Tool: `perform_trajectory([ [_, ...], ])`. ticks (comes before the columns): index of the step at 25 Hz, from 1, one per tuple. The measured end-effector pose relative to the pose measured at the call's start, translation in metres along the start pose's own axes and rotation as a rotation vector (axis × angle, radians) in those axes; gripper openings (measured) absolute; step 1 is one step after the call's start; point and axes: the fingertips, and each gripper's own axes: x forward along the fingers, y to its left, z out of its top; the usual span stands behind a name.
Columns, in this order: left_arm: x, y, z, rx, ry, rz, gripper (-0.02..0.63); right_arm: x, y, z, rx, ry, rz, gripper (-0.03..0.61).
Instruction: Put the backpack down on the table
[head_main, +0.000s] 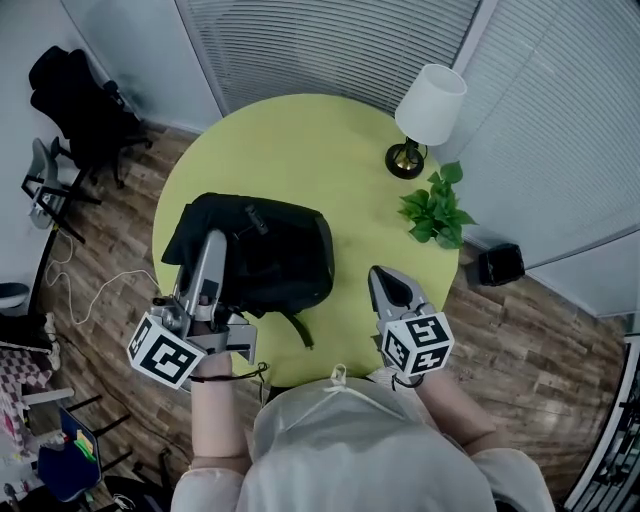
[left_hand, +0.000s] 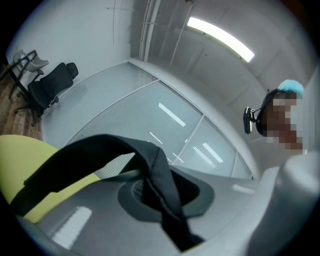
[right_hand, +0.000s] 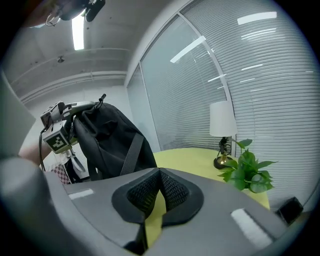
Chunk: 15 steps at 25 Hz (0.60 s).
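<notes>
Step in hand: lowering of the backpack (head_main: 262, 252) onto the bench (head_main: 300, 140). The backpack is carried over the left part of the bench by the left tool (head_main: 213, 242), whose jaws are clamped on a black strap (left_hand: 107, 150). The right tool (head_main: 380, 275) is held over the near edge, jaws together, nothing between them.

Judgement: the pack is best lowered straight down until its base is borne by the bench, well inside the rim, since much of it lies near the left edge. The strap is to be released only once it goes slack. The lamp (head_main: 428, 112) and plant (head_main: 437, 208) stand well apart at the far right and are not threatened.

Views compared: the grip on the strap is shown only by the left gripper view. The pack's upright hang from the left tool is shown by the right gripper view, but its base is hidden there behind the tool body, so contact with the bench cannot be told. Placement relative to the rim is given only by the head view.
</notes>
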Motion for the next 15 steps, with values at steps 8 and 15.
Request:
perform_trajectory([
  [8,0.053,0.060,-0.020,-0.076,0.094,-0.017,0.037,0.038,-0.013,-0.001,0.063,0.027,-0.086,0.000],
  [15,0.074,0.085,-0.021,-0.124,0.067,-0.099,0.037,0.067,-0.001,0.002,0.063,0.039,-0.105,0.000],
])
